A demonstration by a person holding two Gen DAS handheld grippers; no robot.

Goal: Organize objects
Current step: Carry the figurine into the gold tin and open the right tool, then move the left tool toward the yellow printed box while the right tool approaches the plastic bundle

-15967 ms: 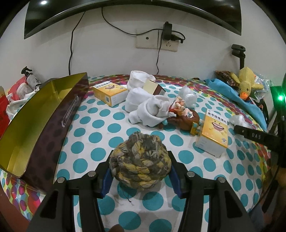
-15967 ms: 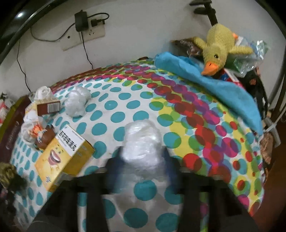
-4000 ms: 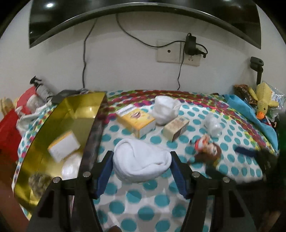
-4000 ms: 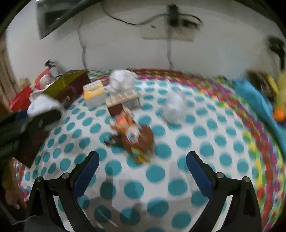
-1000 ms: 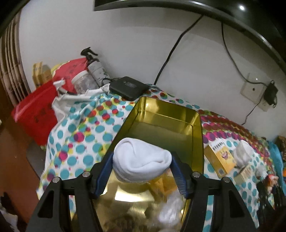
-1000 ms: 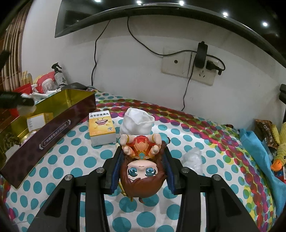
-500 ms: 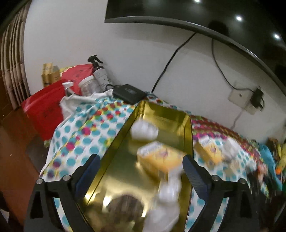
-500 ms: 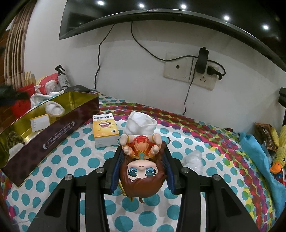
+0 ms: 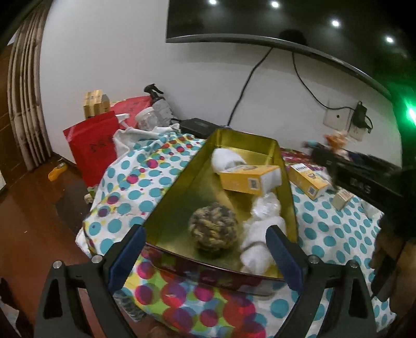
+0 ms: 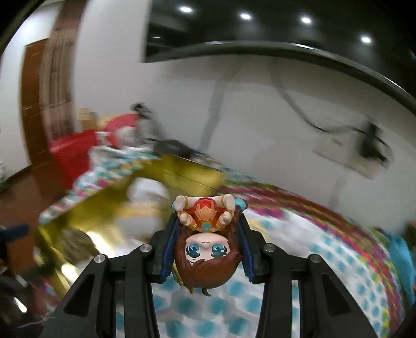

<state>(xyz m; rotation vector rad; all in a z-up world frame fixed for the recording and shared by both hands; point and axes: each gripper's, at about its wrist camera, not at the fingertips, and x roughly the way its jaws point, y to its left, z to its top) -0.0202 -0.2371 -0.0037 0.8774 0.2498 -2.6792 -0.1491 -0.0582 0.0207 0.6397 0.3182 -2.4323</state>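
Wall-mounted black screen (image 9: 260, 23) at 12 o'clock; wall socket with plugged adapter (image 9: 360, 119) at 2 o'clock; red bag (image 9: 91, 145), spray bottle (image 9: 160, 106) and clear jar (image 9: 147, 121) at 10 o'clock.

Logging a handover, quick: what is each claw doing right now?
Left claw: open, empty.
Right claw: closed on the doll.

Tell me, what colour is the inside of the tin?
Shiny gold inside the tin, clearest in the left wrist view.

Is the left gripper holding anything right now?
No. The left gripper is wide open with nothing between its fingers; the rope ball behind it lies in the gold tin.
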